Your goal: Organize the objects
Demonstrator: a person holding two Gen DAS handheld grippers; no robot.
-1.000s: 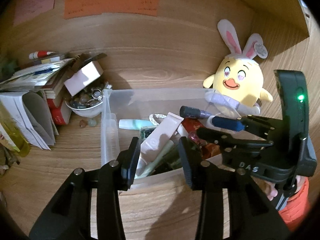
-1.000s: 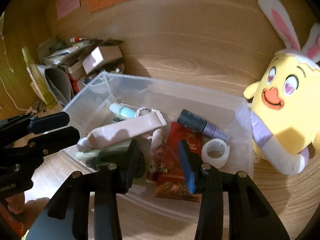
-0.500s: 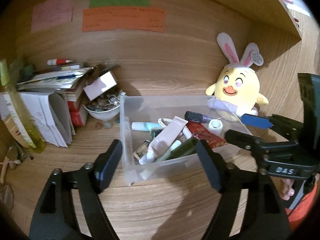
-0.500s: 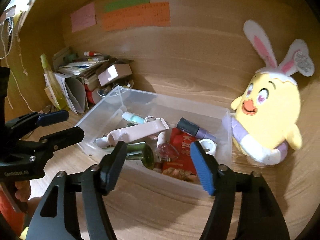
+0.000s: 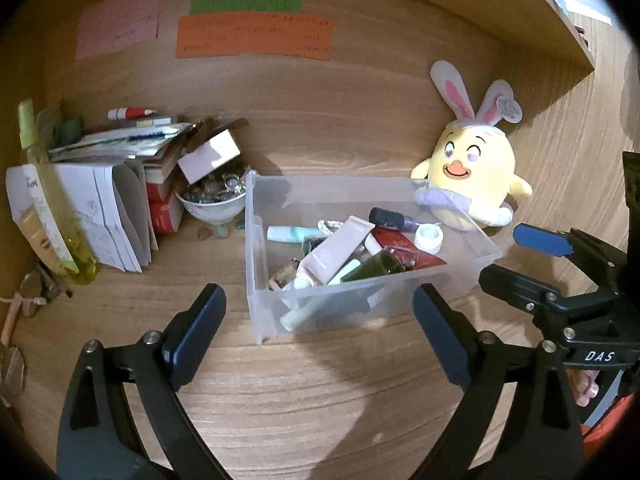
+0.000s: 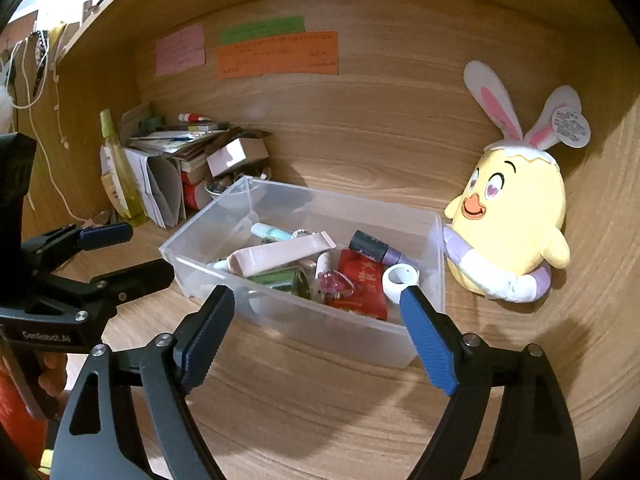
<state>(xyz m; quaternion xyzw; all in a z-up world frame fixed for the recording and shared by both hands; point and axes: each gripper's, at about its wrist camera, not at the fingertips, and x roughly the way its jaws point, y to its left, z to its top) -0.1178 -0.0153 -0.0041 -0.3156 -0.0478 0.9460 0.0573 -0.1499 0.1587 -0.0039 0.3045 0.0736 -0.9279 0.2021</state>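
Left wrist: bin [image 5: 256, 280] filled; both grippers just opened, empty

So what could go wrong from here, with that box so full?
The pink tube lies across the heap in the clear box, so lifting anything beneath may drag it out. The plush chick leans on the box's end and could topple if the box shifts. Both tools are open and empty.

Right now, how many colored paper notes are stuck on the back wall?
3. A pink note sits furthest left, a green strip is to its right, and a wide orange note lies just under the green one. None seems hidden.
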